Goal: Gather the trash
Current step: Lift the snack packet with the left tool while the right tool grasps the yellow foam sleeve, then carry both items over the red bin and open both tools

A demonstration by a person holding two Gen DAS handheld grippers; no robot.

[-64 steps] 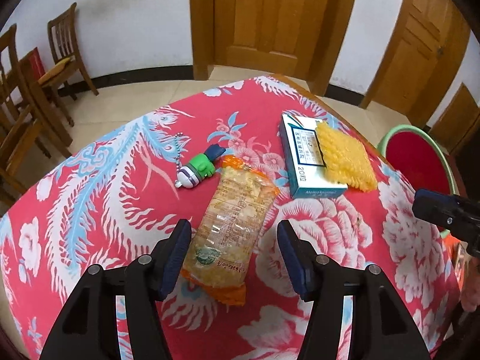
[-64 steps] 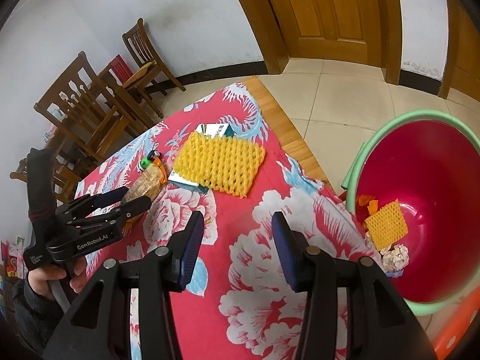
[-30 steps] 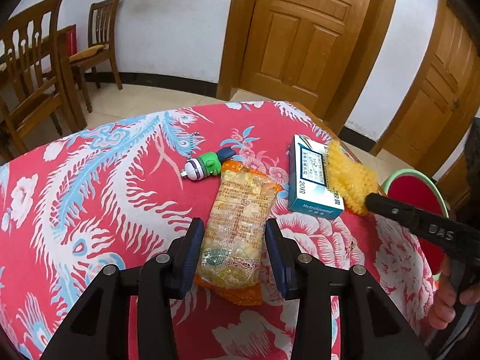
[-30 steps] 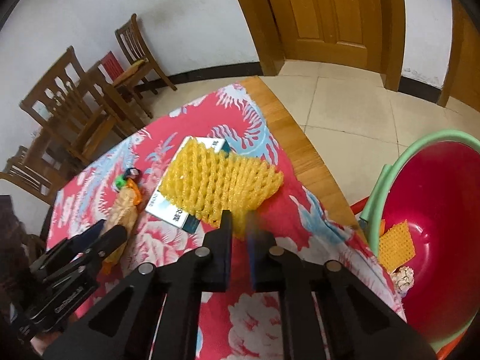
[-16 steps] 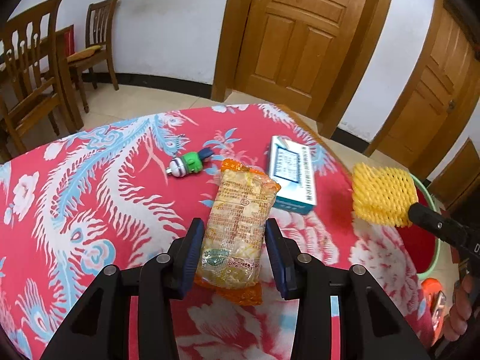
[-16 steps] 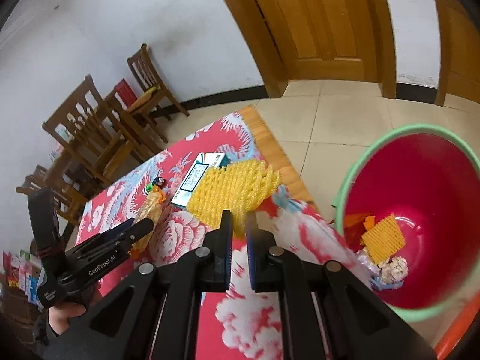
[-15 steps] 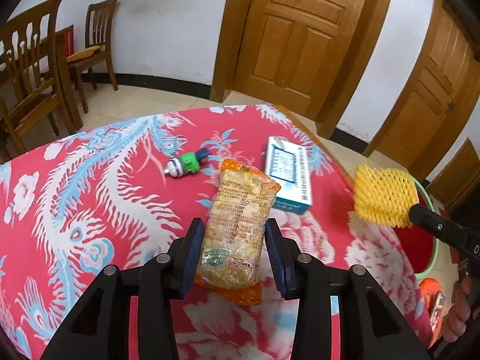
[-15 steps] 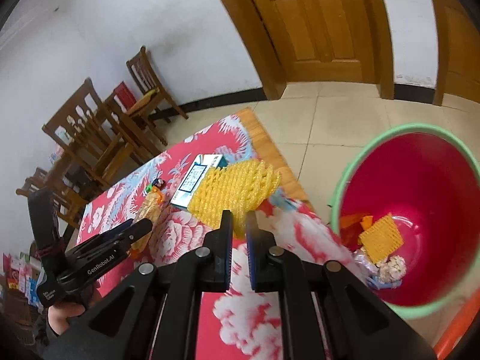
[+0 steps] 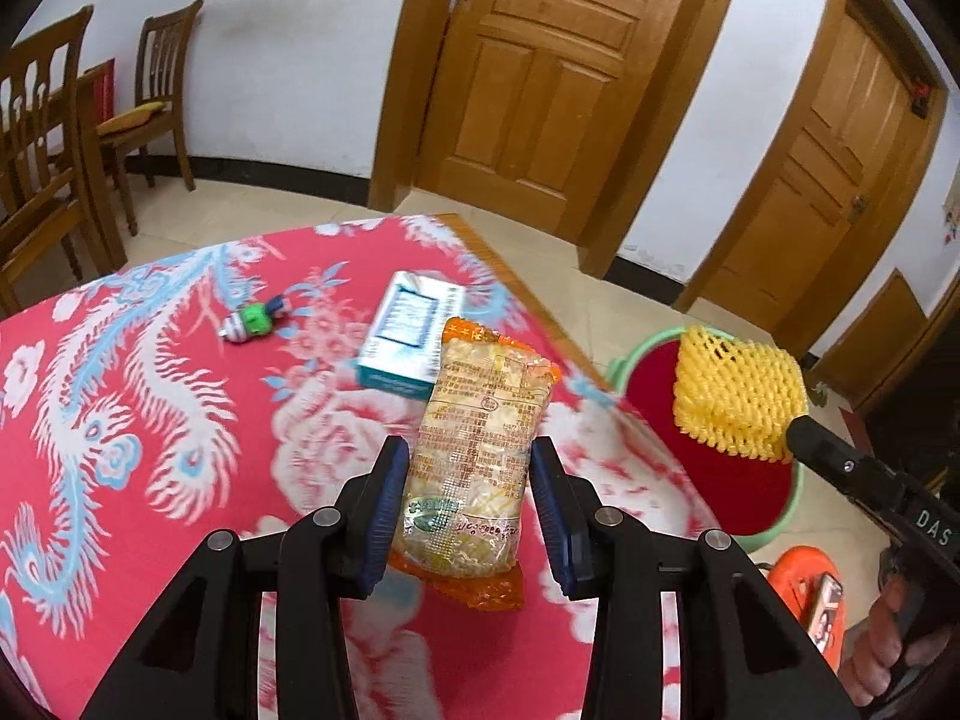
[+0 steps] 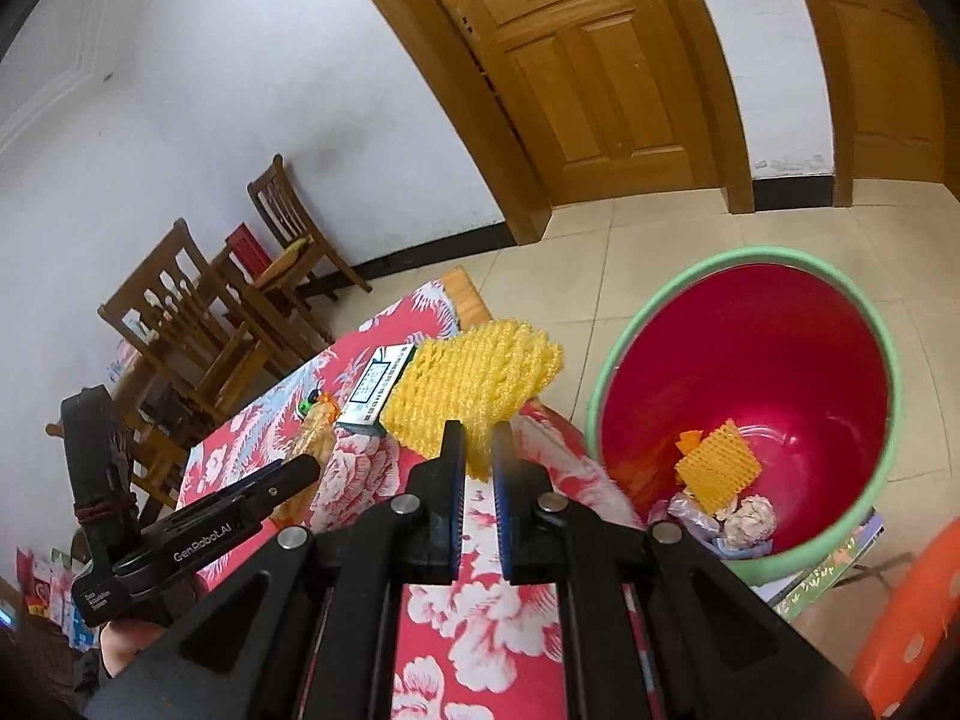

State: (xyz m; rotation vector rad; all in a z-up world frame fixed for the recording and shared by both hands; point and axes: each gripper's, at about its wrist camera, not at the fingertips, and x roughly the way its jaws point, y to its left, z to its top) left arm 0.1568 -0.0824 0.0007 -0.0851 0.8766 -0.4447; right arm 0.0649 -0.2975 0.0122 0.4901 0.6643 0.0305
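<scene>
Beside red floral table [image 9: 150, 420], green-rimmed bin [image 10: 864, 546].

- Left gripper [image 9: 470, 498]: fingers level, pointing forward, jaws clamped on both long sides of a flat packet.
- Right gripper [image 10: 477, 480]: jaws nearly together, pinching an edge; bare hand [image 9: 882, 648] on its handle.

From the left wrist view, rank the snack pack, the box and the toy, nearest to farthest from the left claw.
1. Snack pack: held between the left claw's fingers.
2. Box: just beyond the pack's far end, slightly left, on the cloth.
3. Toy: farthest, off to the left, past the box's near end.
</scene>
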